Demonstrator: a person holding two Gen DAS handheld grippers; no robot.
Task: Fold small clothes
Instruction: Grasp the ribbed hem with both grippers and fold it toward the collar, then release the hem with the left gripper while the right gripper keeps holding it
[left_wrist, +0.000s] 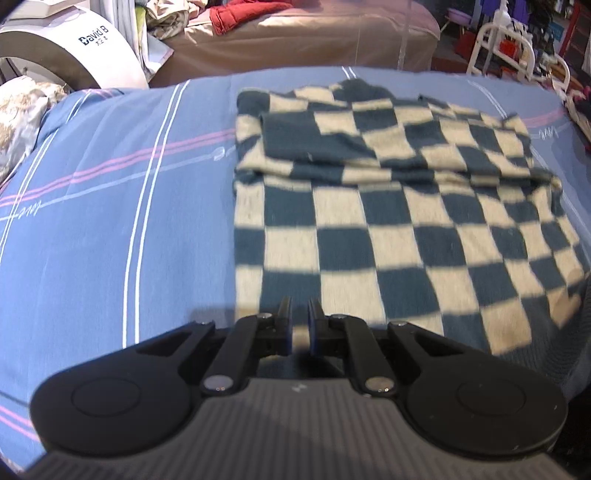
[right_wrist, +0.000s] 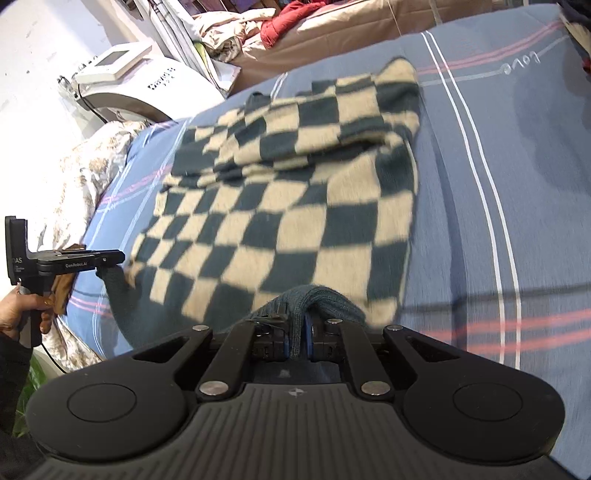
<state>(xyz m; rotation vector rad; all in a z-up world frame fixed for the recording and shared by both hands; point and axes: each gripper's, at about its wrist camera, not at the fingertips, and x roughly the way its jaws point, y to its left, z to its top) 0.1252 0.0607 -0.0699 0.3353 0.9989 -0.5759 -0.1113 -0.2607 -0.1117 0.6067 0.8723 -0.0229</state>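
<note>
A dark green and cream checkered sweater (left_wrist: 391, 206) lies on the blue striped bedsheet (left_wrist: 110, 229), its far part folded over the body. My left gripper (left_wrist: 300, 310) sits at the sweater's near left hem; its jaws stand close with a narrow gap and no cloth shows between them. In the right wrist view the left gripper (right_wrist: 110, 264) touches the hem corner. My right gripper (right_wrist: 295, 317) is shut on the sweater's dark green ribbed hem (right_wrist: 317, 299), which bunches over its fingers. The sweater (right_wrist: 288, 192) spreads away from it.
A white machine (left_wrist: 74, 48) stands beyond the far left corner. A patterned quilt (left_wrist: 22, 114) lies at the left edge. A brown bed with red clothing (left_wrist: 243, 14) is behind. A white rack (left_wrist: 517, 51) stands far right.
</note>
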